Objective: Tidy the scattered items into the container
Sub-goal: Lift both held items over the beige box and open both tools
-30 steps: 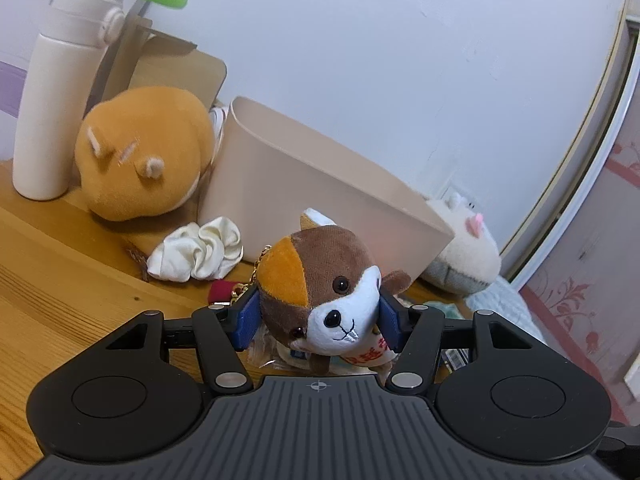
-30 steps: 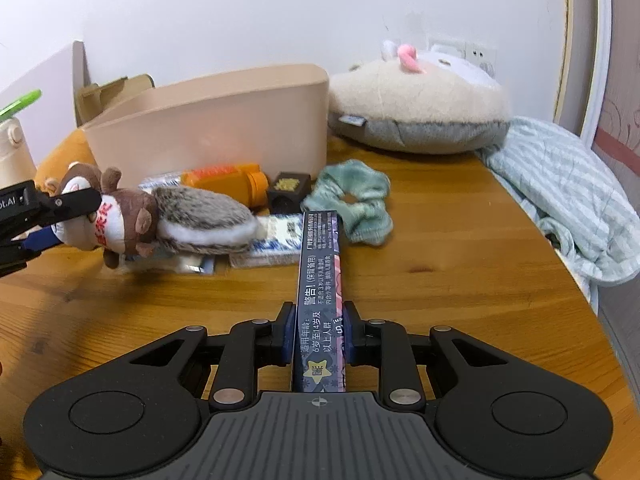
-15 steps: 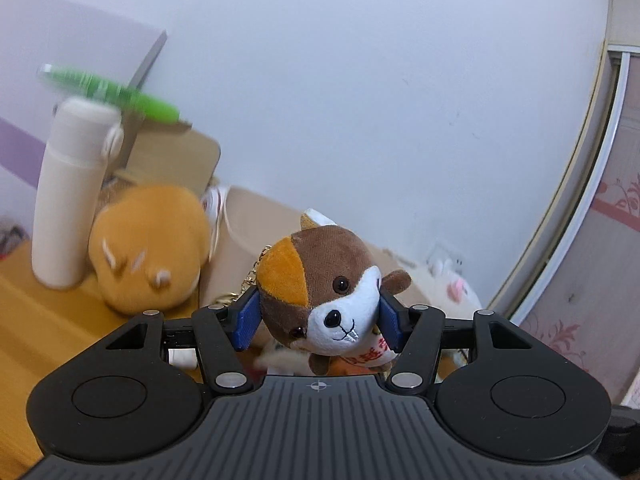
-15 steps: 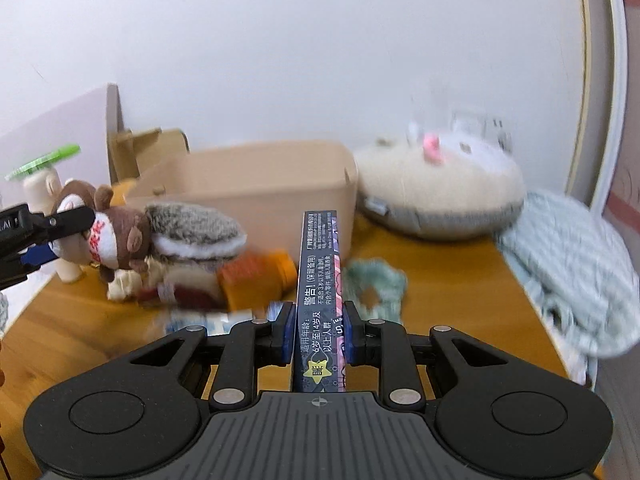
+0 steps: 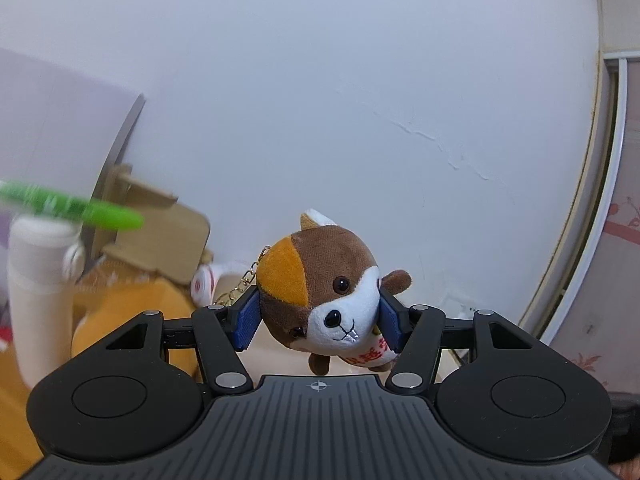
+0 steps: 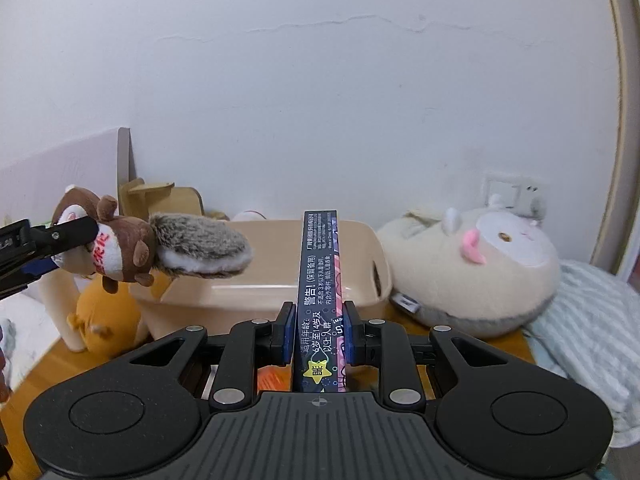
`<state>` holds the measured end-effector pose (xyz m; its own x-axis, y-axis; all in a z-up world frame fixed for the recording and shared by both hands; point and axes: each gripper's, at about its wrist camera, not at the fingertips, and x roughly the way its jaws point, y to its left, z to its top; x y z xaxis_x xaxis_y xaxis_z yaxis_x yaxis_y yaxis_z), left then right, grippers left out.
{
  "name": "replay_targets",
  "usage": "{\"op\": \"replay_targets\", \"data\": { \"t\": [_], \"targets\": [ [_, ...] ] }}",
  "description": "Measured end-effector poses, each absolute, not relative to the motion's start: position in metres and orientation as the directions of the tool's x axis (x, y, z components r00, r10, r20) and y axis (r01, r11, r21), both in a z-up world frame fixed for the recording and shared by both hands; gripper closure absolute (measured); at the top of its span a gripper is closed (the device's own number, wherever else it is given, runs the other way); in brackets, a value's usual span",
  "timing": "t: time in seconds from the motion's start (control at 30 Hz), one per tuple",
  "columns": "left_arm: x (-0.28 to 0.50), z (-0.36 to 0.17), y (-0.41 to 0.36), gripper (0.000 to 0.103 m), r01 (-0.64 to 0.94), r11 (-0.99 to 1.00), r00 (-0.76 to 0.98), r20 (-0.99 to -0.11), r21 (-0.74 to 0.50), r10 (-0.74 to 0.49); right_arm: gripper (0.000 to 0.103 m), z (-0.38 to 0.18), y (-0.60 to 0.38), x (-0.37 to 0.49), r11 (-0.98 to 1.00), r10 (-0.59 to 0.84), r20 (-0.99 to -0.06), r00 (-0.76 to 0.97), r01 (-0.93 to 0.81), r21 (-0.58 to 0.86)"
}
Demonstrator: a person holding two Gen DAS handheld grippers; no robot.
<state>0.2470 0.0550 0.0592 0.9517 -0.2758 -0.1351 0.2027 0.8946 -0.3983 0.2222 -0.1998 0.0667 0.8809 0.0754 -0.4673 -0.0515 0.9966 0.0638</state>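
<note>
Both grippers have risen off the table since a second ago. Left gripper pinches the plush squirrel by its head; from the right wrist it hangs at nine o'clock of the beige container. Right gripper clamps the slim dark box edgewise, container at twelve o'clock. Released short of the rim, the long box could tip out.
</note>
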Motion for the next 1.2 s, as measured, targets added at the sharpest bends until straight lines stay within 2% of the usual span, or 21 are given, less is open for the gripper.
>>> {"op": "replay_targets", "data": {
  "t": [0.1, 0.23, 0.33, 0.67, 0.9, 1.03, 1.17, 1.2],
  "targets": [
    [0.267, 0.067, 0.052, 0.042, 0.198, 0.903, 0.952, -0.145, -0.382, -0.27, 0.081, 0.071, -0.2, 0.248, 0.996, 0.08, -0.468, 0.88, -0.052, 0.073],
    [0.304, 0.069, 0.043, 0.042, 0.173, 0.912, 0.943, -0.204, -0.371, -0.262, 0.081, 0.07, -0.198, 0.287, 0.995, 0.086, -0.491, 0.867, -0.051, 0.085],
    [0.336, 0.057, 0.03, 0.042, 0.147, 0.93, 0.928, -0.278, -0.338, -0.248, 0.081, 0.062, -0.198, 0.319, 0.991, 0.121, -0.536, 0.836, -0.066, 0.12],
    [0.398, 0.012, 0.011, 0.042, 0.052, 0.957, 0.821, -0.534, -0.287, -0.205, 0.081, 0.02, -0.184, 0.381, 0.996, 0.091, -0.659, 0.747, -0.073, 0.054],
    [0.414, 0.002, -0.002, 0.04, 0.06, 0.982, 0.786, -0.599, -0.177, -0.155, 0.082, 0.001, -0.184, 0.398, 0.997, 0.079, -0.71, 0.7, -0.072, 0.04],
    [0.413, 0.003, -0.014, 0.036, 0.07, 0.993, 0.789, -0.604, -0.092, -0.112, 0.083, -0.002, -0.184, 0.399, 0.997, 0.079, -0.717, 0.692, -0.068, 0.043],
    [0.411, 0.003, -0.016, 0.032, 0.079, 0.996, 0.799, -0.595, -0.039, -0.086, 0.065, 0.0, -0.189, 0.396, 0.995, 0.097, -0.714, 0.693, -0.062, 0.075],
    [0.408, 0.005, -0.016, 0.026, 0.081, 0.996, 0.815, -0.574, -0.028, -0.082, 0.06, 0.001, -0.19, 0.394, 0.996, 0.093, -0.711, 0.697, -0.06, 0.071]
  ]
}}
